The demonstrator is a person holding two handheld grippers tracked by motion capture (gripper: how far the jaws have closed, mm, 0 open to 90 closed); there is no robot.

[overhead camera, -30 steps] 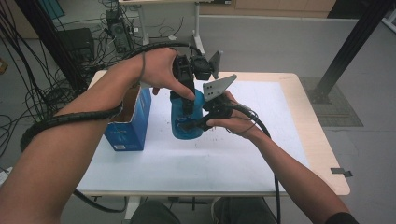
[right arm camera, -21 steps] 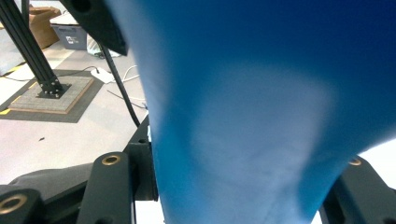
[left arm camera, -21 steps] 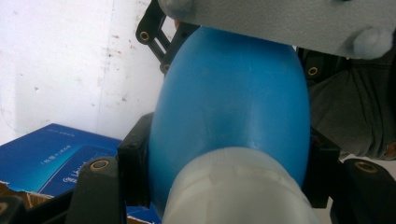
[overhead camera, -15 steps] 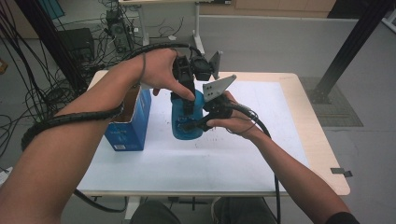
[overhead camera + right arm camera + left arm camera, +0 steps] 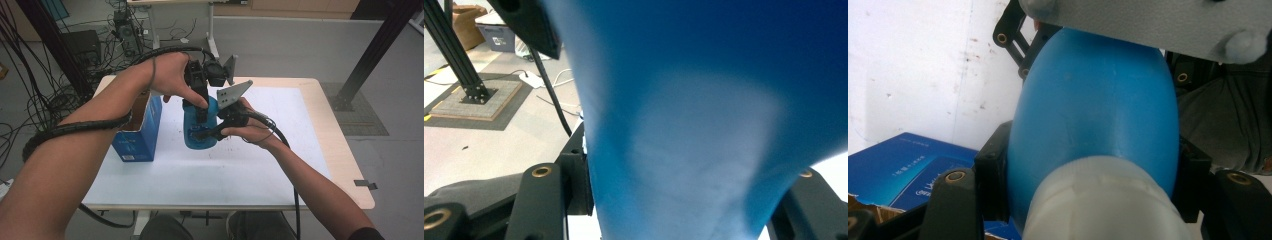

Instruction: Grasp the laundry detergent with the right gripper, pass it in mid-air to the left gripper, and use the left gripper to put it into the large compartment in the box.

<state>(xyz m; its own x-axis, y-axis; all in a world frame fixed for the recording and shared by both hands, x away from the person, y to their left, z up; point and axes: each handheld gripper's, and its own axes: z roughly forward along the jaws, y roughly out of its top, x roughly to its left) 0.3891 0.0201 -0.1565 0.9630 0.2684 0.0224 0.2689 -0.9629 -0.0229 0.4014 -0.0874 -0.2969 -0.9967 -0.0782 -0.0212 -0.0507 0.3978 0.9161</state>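
Pale lettering printed on the blue box (image 5: 908, 172), left of the blue bottle (image 5: 1093, 115) in the left gripper view: a short line of small characters and a round mark beneath, too blurred to read. Same blue box (image 5: 137, 135) in the high view, left of the blue bottle (image 5: 200, 125): small white marks low on its front face, illegible. Nothing readable on the bottle itself.

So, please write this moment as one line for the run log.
scene: blue bottle above white table, beside blue box | left tongs: shut on bottle near pale cap | right tongs: shut on bottle body
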